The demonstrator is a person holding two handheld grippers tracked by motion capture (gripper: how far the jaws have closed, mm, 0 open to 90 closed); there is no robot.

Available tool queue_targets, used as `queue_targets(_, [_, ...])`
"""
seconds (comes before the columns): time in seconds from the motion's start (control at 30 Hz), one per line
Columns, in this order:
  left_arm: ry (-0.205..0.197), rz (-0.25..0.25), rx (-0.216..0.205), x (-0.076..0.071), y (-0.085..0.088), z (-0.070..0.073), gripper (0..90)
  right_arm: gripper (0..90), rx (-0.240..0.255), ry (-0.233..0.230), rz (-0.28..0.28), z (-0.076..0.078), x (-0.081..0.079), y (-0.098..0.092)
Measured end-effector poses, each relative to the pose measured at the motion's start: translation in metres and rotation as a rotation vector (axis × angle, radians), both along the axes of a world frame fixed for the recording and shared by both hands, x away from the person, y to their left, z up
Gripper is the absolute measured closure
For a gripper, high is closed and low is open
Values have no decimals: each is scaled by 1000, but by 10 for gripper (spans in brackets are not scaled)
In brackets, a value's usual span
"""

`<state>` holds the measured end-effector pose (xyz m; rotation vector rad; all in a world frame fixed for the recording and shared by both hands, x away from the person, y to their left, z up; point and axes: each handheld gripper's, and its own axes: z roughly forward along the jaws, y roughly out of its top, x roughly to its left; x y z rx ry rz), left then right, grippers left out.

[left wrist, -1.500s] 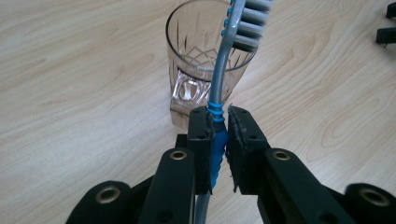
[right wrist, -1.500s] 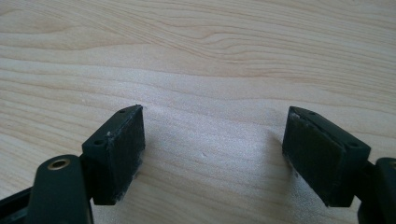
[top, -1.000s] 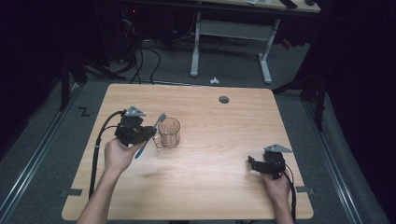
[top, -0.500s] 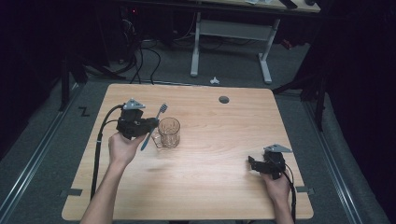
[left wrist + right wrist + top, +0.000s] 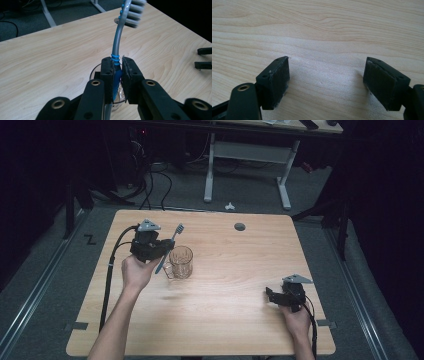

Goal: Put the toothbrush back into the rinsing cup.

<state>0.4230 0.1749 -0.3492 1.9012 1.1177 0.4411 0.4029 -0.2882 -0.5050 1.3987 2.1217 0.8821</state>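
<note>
My left gripper (image 5: 161, 249) is shut on a grey and blue toothbrush (image 5: 169, 246), held above the table just left of a clear glass cup (image 5: 181, 261). In the left gripper view the pads (image 5: 109, 72) clamp the blue part of the toothbrush handle (image 5: 116, 56). Its bristle head (image 5: 133, 13) points up and away, and the cup's rim (image 5: 94, 70) shows just behind the jaws. My right gripper (image 5: 270, 296) rests near the table's front right. It stands open with bare wood between its pads (image 5: 277, 75).
The wooden table (image 5: 240, 270) has a round cable hole (image 5: 240, 226) at the back. A white desk frame (image 5: 250, 155) and cables (image 5: 150, 175) lie on the floor beyond the table. The right gripper's jaw tips (image 5: 203, 58) show at the right edge of the left gripper view.
My left gripper has lifted the toothbrush and carried it up and toward the cup. The brush now stands more upright. The right gripper has stayed still.
</note>
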Motion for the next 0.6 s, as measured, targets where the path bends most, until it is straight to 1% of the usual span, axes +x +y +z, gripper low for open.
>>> queue_targets(0.1, [-9,-4,-2,3,-3,1,801,213,0,0,0,0,0,0])
queue_targets(0.2, [-13,-13,-25,6,-3,1,801,213,0,0,0,0,0,0])
queue_targets(0.27, [-18,-5,-22,8,-4,1,801,213,0,0,0,0,0,0])
queue_targets(0.37, [-24,-9,-23,11,-6,1,801,213,0,0,0,0,0,0])
queue_targets(0.43, [-29,-9,-32,13,-6,0,801,213,0,0,0,0,0,0])
queue_targets(0.6, [-40,-11,-39,15,-9,-1,801,213,0,0,0,0,0,0])
